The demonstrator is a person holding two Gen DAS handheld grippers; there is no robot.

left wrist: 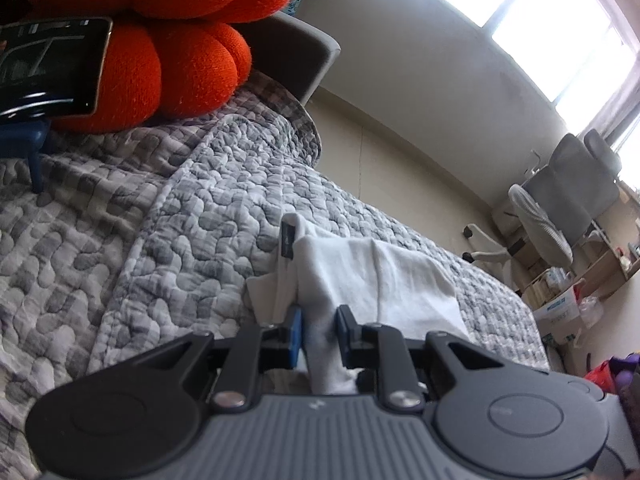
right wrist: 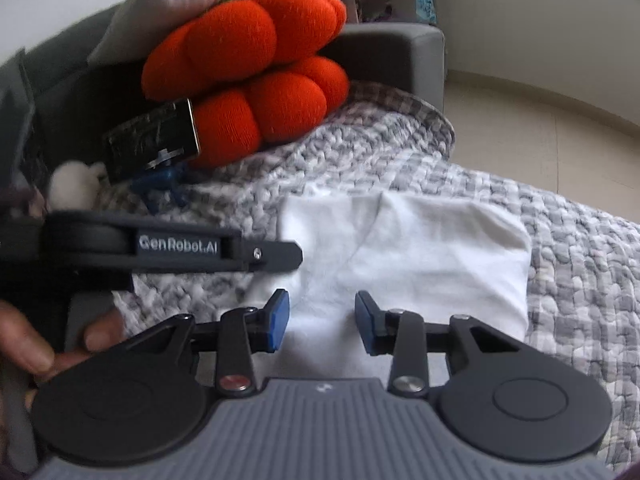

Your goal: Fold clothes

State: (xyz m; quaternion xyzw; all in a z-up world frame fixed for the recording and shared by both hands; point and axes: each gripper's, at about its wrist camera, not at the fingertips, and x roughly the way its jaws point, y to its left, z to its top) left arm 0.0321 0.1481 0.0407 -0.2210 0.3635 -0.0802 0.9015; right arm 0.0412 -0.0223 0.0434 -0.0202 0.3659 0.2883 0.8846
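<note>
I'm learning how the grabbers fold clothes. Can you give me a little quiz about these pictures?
1. True or false: the left gripper pinches the folded white cotton garment.
2. What lies under the garment? A) wooden floor B) grey-and-white quilted bedspread C) glass table
3. Fill in: the right gripper's jaws stand ____, above the garment with nothing pinched.

Key: 1 true; 2 B; 3 open. Bonus look: the plump orange knitted cushion sits behind a dark phone on a blue stand.
</note>
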